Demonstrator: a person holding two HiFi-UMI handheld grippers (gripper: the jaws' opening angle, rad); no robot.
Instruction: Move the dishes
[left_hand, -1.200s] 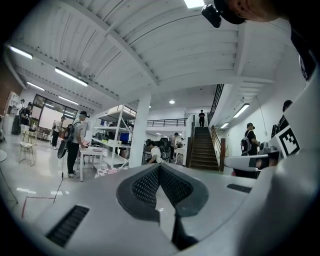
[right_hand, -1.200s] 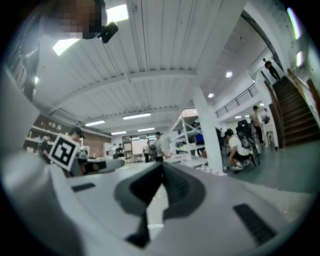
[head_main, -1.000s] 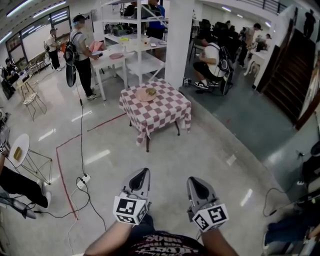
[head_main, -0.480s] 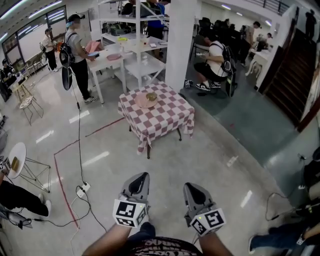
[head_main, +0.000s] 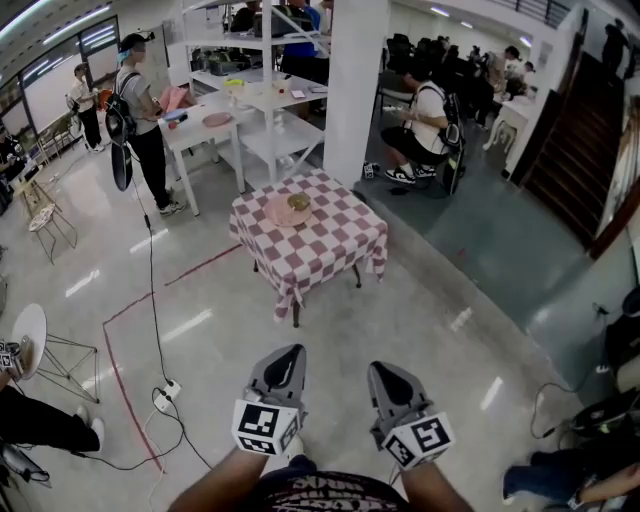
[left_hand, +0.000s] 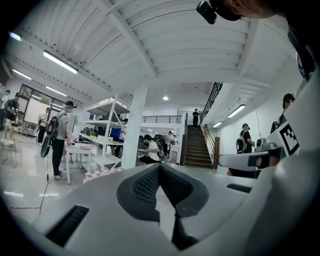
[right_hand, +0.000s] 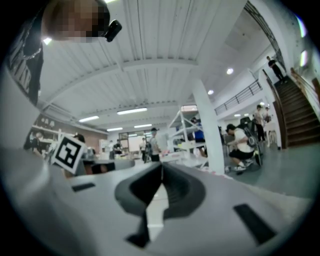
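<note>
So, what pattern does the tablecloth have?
Dark red and white checks; the head view shows the tablecloth best.

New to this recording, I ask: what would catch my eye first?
The table with the red-and-white checked cloth stands alone mid-floor, carrying a pink plate and a small bowl. Near the bottom edge, the left gripper and right gripper point toward it, both shut and empty.

Brownish bowl (head_main: 298, 202) on pink plate (head_main: 277, 214)
</note>
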